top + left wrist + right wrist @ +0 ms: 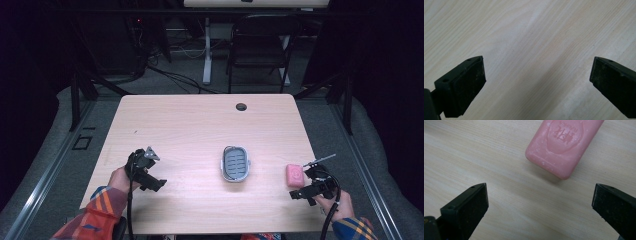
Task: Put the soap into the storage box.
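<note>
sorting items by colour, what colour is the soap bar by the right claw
Pink, with an embossed stamp on top; the soap bar shows best in the right gripper view.

**A:** What surrounds the work area?

**B:** A pale wood-grain table (200, 125) with rounded corners stands on grey carpet (45, 150). A small round cable hole (241, 106) sits near its far edge.

**A:** And behind it?

**B:** A dark folding chair (260, 47) stands beyond the far edge, beside the white leg (207, 50) of another desk. Black cables (175, 77) trail across the floor there. Dark curtains (385, 75) close in both sides, and a metal rail (45, 175) runs along the left. The room is dim.
</note>
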